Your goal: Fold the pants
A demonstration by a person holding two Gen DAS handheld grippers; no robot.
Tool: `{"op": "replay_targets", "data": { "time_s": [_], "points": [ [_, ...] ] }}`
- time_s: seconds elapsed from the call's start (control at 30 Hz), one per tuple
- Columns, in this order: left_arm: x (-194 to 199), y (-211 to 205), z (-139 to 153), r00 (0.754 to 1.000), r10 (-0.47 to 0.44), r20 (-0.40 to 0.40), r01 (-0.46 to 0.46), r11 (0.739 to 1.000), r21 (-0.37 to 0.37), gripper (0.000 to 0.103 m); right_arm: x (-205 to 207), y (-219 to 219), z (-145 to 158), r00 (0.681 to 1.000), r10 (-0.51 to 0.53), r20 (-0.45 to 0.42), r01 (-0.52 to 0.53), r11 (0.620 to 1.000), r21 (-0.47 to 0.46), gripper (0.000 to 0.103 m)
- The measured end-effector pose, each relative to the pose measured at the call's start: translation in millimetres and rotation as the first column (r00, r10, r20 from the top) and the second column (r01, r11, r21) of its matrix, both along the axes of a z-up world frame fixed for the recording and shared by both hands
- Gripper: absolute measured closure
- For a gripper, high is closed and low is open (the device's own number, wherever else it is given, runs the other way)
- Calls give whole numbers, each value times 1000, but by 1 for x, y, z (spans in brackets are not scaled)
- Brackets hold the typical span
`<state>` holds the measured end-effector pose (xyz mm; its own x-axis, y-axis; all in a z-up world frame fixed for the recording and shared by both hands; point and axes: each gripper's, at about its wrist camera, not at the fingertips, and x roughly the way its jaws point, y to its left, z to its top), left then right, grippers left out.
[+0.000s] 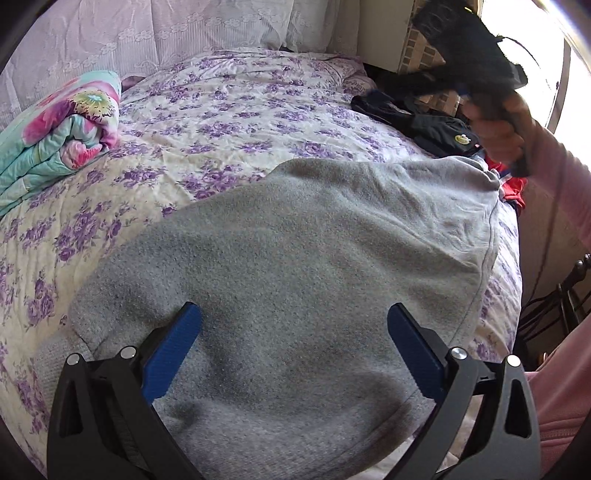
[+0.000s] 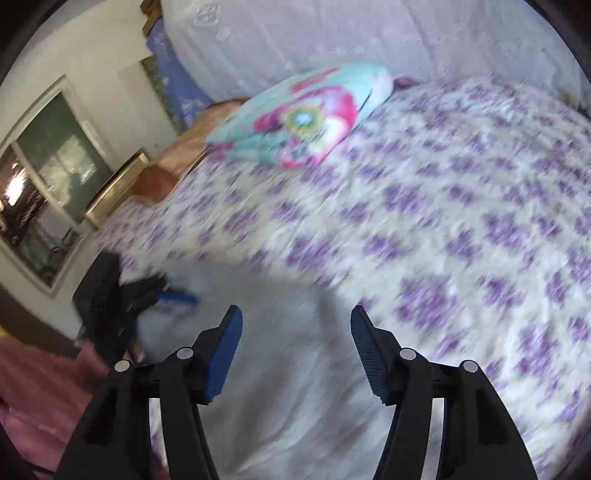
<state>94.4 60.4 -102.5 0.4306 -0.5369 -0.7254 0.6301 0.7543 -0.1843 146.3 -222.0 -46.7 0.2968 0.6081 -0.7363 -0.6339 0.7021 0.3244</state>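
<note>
Grey fleece pants (image 1: 295, 229) lie in a folded heap on the near part of the bed. My left gripper (image 1: 294, 314) hovers low over them, its blue fingers (image 1: 173, 350) spread wide with only flat cloth between them. A hand (image 1: 498, 125) holds the right gripper, a dark blur, raised at the upper right of the left wrist view. In the blurred right wrist view, my right gripper (image 2: 296, 314) is open above the pants (image 2: 277, 369) with nothing between its pads. The left gripper (image 2: 147, 295) shows at the left, down on the cloth.
A purple-flowered bedspread (image 1: 229, 122) covers the bed. A rolled teal and pink blanket (image 1: 62, 129) lies far left. Dark clothes (image 1: 417, 118) and a red item (image 1: 513, 188) sit at the right edge. Lilac pillows (image 1: 166, 33) line the back. A dark chair (image 1: 569, 291) stands beside the bed.
</note>
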Motion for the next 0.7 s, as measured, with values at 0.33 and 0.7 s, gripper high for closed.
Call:
{"op": "replay_targets", "data": {
  "time_s": [0.33,0.7],
  "points": [
    [-6,-4,-3,1000,4,30,-5,999,42,4,56,-92,-99,912,-406,-62,396,909,-133,77],
    [-40,-9,56,996,93,13,-92,991,-102,4,-126,-26,-39,915,-362,180,336,928,161,43]
  ]
}}
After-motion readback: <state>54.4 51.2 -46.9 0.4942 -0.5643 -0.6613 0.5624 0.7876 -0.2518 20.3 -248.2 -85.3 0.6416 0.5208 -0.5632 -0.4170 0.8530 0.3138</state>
